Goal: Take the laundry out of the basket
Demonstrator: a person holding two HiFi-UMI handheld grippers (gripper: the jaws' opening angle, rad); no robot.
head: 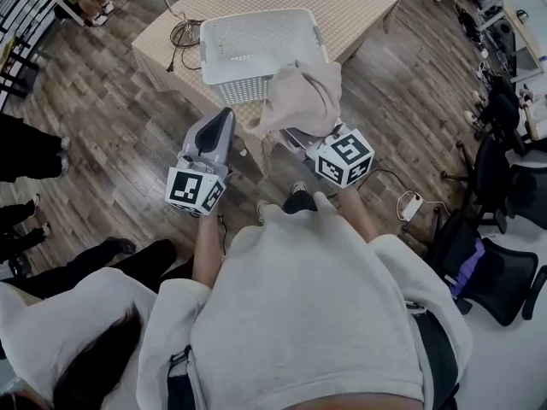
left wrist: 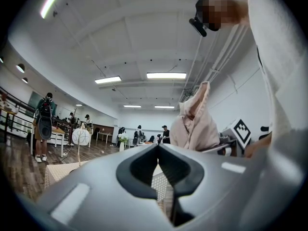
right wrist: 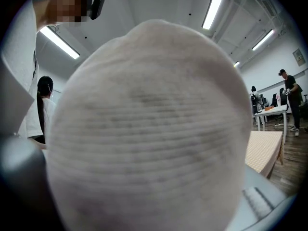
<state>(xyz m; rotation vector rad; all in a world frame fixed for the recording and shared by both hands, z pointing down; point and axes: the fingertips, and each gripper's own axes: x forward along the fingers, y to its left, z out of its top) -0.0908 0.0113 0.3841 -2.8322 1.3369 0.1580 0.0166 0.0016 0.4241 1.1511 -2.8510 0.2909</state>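
My R gripper (head: 301,137) is clamped on the pale beige knit garment (head: 301,96). The cloth bunches over both jaws & fills that gripper's view, hanging at the near right corner of the white perforated plastic basket (head: 256,54) on the woven tan table (head: 359,7). L gripper (head: 224,118) is just beside it, jaws together w/ nothing in them. Both point away from me, approx level

Jaws of right gripper (head: 297,137) largely buried under beige garment (head: 299,96), cloth blurred against that gripper's lens, basket (head: 256,15) near corner covered, distant figures (left wrist: 139,134) too small to identify.
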